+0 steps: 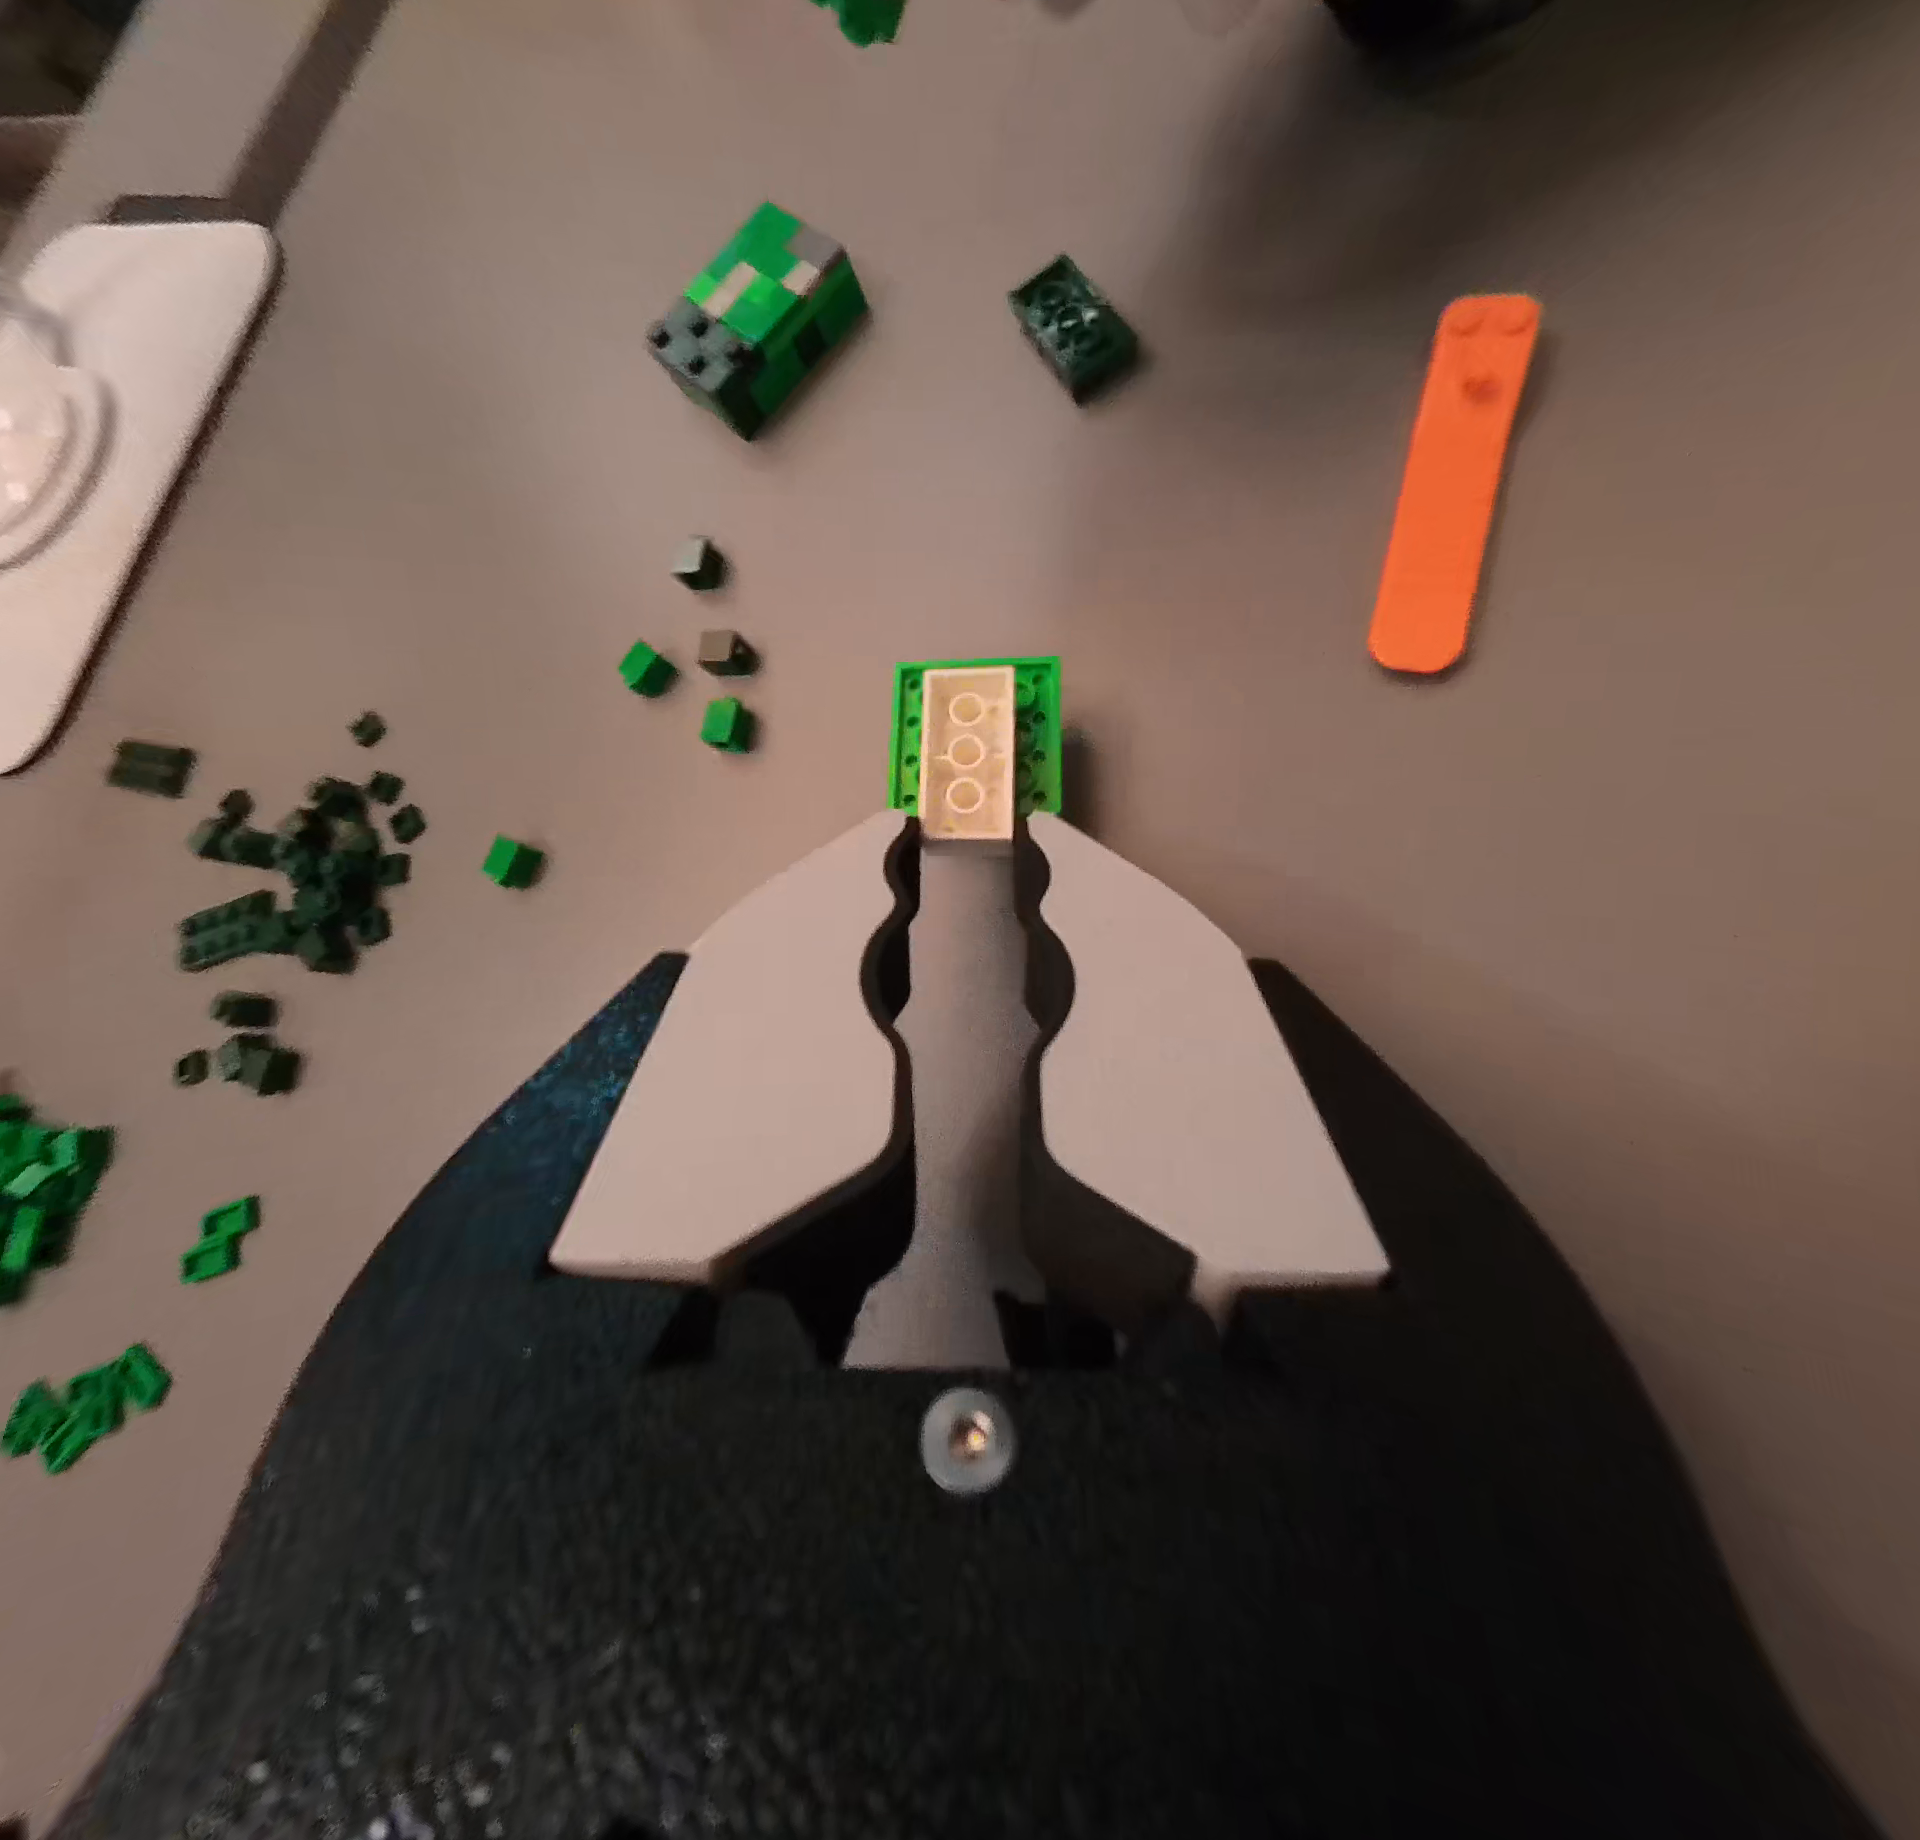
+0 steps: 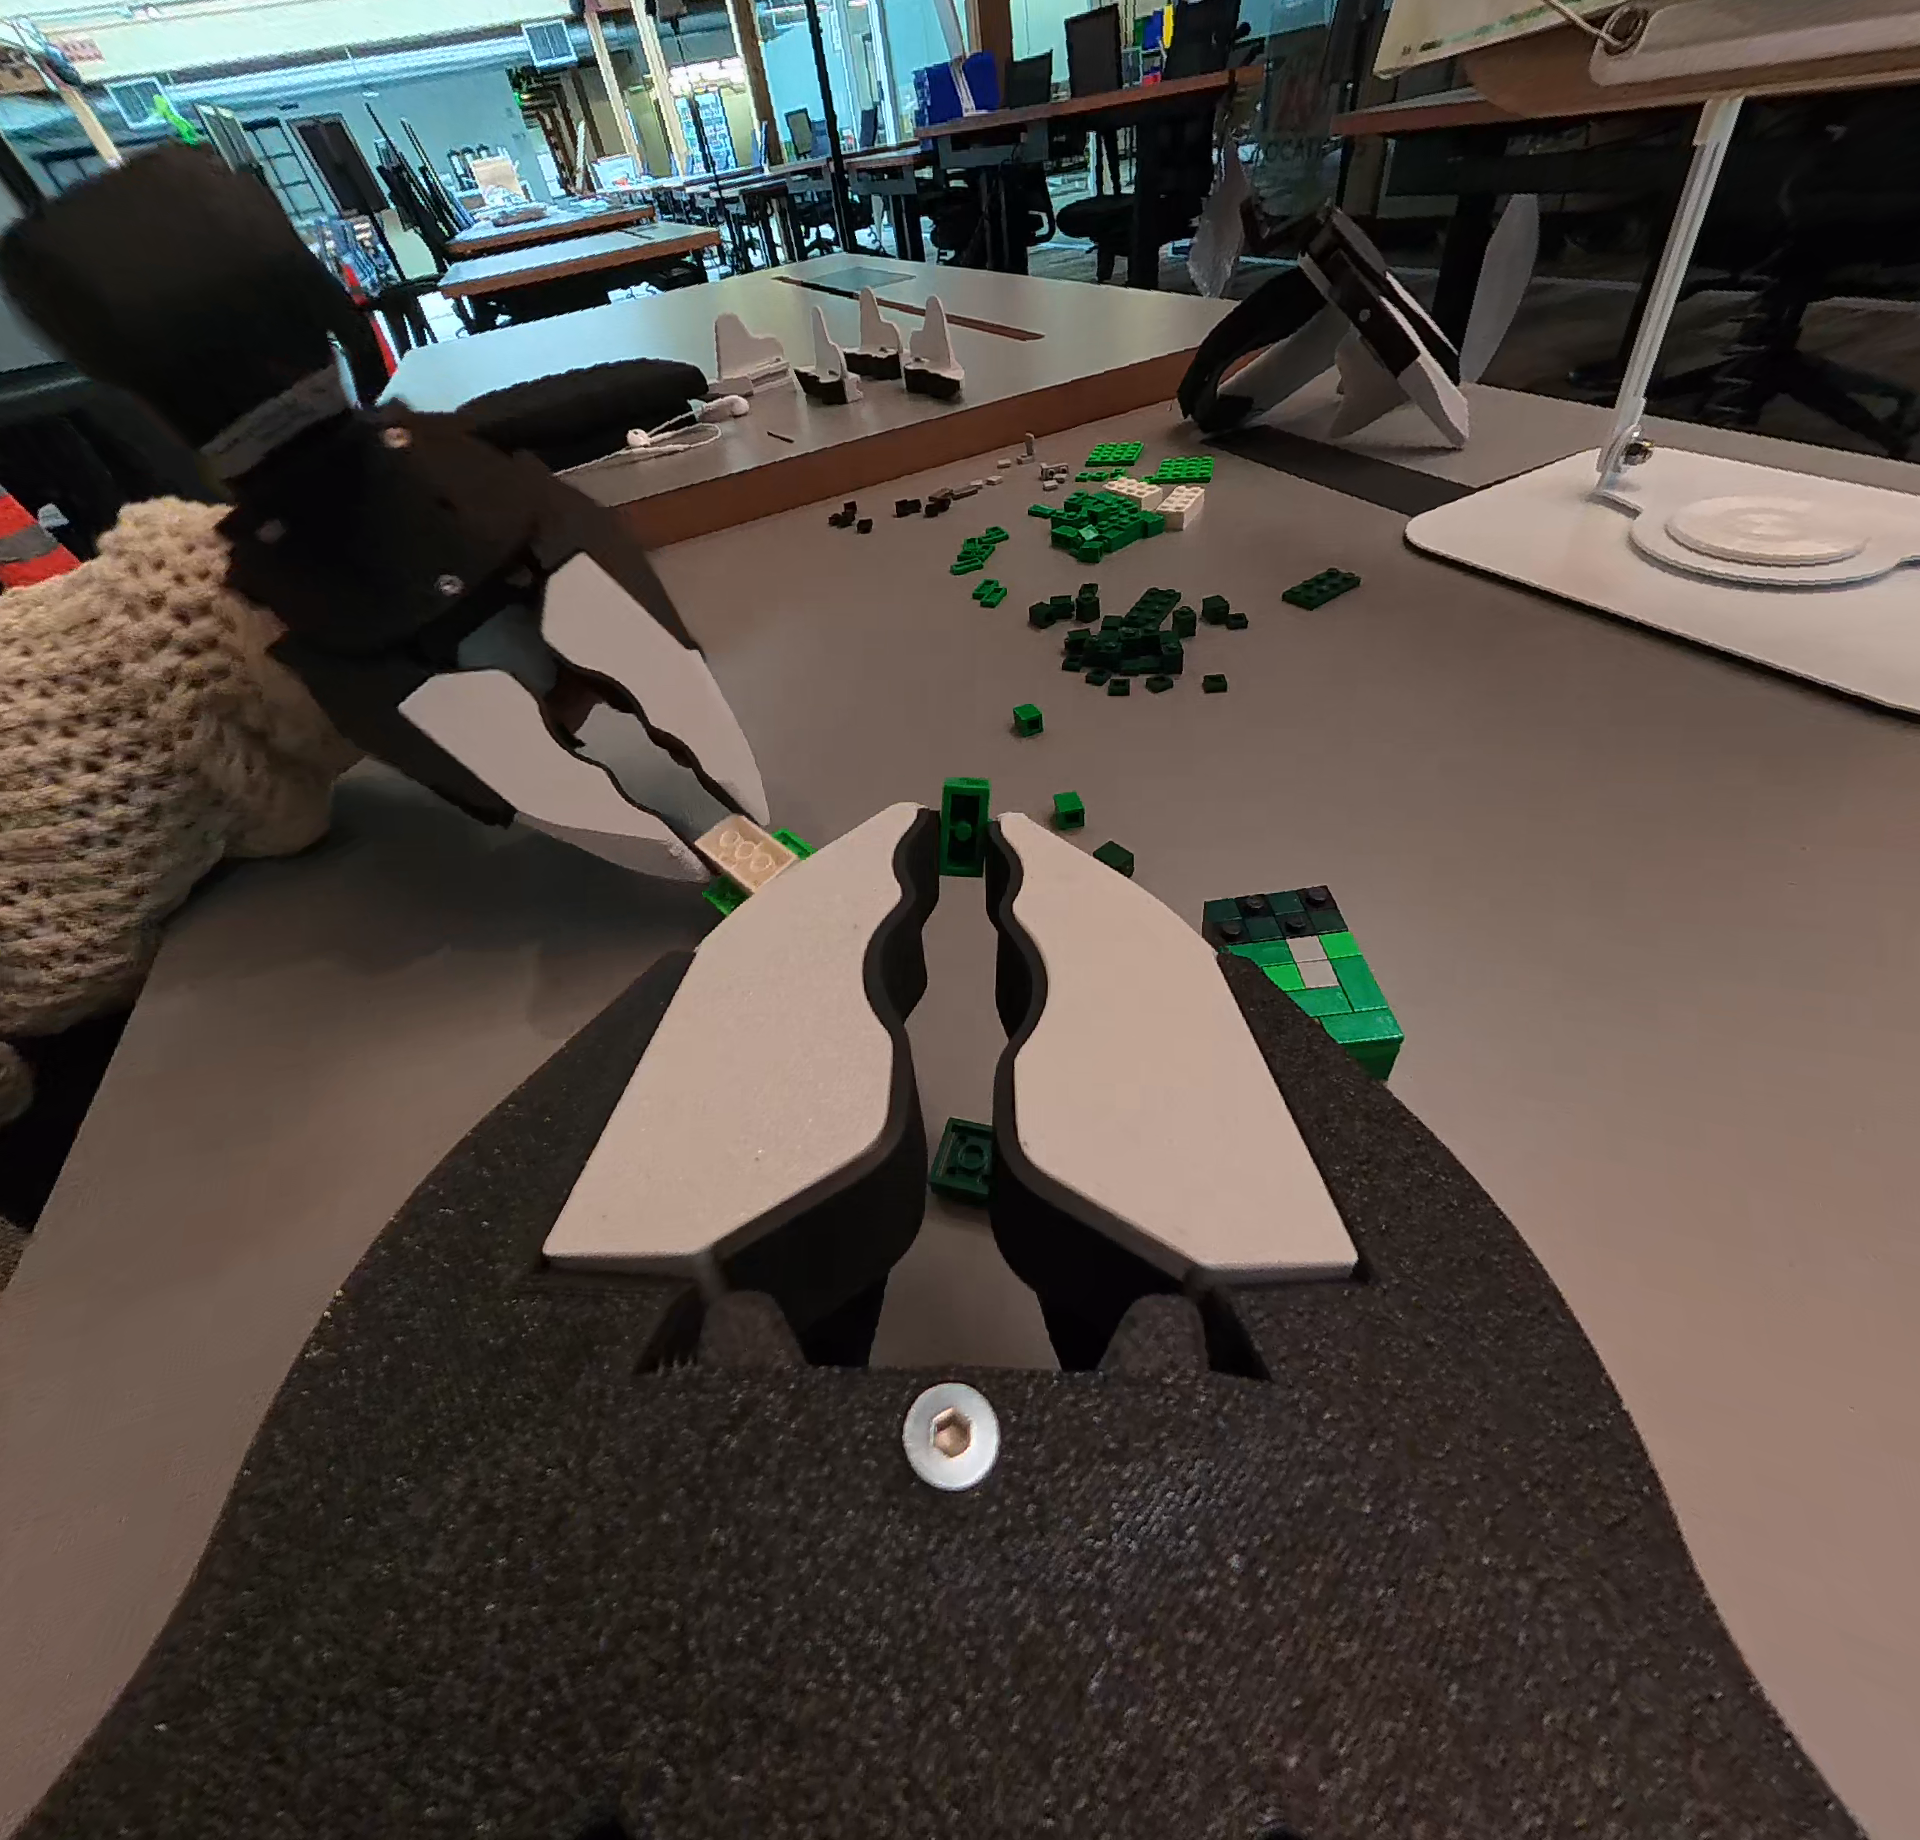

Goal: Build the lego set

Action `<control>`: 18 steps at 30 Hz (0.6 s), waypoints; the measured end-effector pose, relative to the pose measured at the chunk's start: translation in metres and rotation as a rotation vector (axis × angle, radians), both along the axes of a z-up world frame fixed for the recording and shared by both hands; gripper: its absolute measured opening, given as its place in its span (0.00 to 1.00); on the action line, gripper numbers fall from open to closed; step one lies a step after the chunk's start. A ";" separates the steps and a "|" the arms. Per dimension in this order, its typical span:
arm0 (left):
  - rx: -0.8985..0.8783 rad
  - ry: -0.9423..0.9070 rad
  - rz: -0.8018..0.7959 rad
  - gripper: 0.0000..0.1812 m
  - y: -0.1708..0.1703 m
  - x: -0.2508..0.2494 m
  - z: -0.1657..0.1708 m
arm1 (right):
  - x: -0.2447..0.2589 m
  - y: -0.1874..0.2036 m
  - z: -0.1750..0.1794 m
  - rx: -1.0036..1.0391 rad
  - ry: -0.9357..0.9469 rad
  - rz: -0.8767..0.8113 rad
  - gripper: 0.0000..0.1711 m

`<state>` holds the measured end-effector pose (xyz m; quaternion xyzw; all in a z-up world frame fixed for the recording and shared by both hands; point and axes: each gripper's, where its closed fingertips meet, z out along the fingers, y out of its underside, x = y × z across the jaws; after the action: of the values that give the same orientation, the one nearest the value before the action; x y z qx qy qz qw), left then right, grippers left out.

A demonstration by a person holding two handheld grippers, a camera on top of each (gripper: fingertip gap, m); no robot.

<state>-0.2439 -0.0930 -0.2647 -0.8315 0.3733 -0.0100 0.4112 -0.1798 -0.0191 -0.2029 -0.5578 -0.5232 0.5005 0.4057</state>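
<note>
Broadly: grey table (image 1: pixel 1351 959) strewn with lego. White stand base (image 2: pixel 1662 585) at its far edge. Left gripper (image 1: pixel 966 834) angled down, fingers narrow, pinching the near end of a white brick (image 1: pixel 966 751) turned underside up. A bright green plate (image 1: pixel 909 741) lies under the brick, touching it; whether they are locked I cannot tell. Both sit low to the table, at or just above it.

Right gripper (image 2: pixel 964 834) fingers narrow, clamped on a small green brick (image 2: pixel 962 824) held upright, underside toward the camera, just beside the white brick.

Built green block (image 1: pixel 764 320) lies on its side well beyond. Orange separator (image 1: pixel 1455 481) to its right, flat. Dark green 2x2 brick (image 1: pixel 1072 325) between them. Dark green pile (image 1: pixel 301 865) and bright green pile (image 1: pixel 42 1198) off to the left; a few loose single studs (image 1: pixel 717 647) nearer.

Judgement: step in hand looks like joining the green brick to the white-and-green assembly. To do it well: left holds steady and level as the anvil; right squares the brick to the studs or tubes before pressing, then pushes straight along the stud axis. Risk: the white brick pivots, as only its end is gripped.
</note>
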 end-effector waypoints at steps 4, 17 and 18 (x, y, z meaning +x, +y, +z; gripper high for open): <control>0.053 0.039 0.078 0.10 -0.010 0.010 0.000 | -0.001 -0.001 0.000 0.000 -0.005 -0.002 0.05; 0.086 -0.120 0.185 0.10 -0.017 0.051 -0.005 | -0.002 0.006 -0.002 0.015 0.027 -0.050 0.04; 0.080 -0.122 0.177 0.10 -0.017 0.052 -0.007 | -0.002 0.007 -0.002 0.013 0.030 -0.054 0.04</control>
<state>-0.1914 -0.1097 -0.2718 -0.8420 0.2726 -0.0092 0.4655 -0.1814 -0.0122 -0.2047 -0.5617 -0.5050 0.4940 0.4306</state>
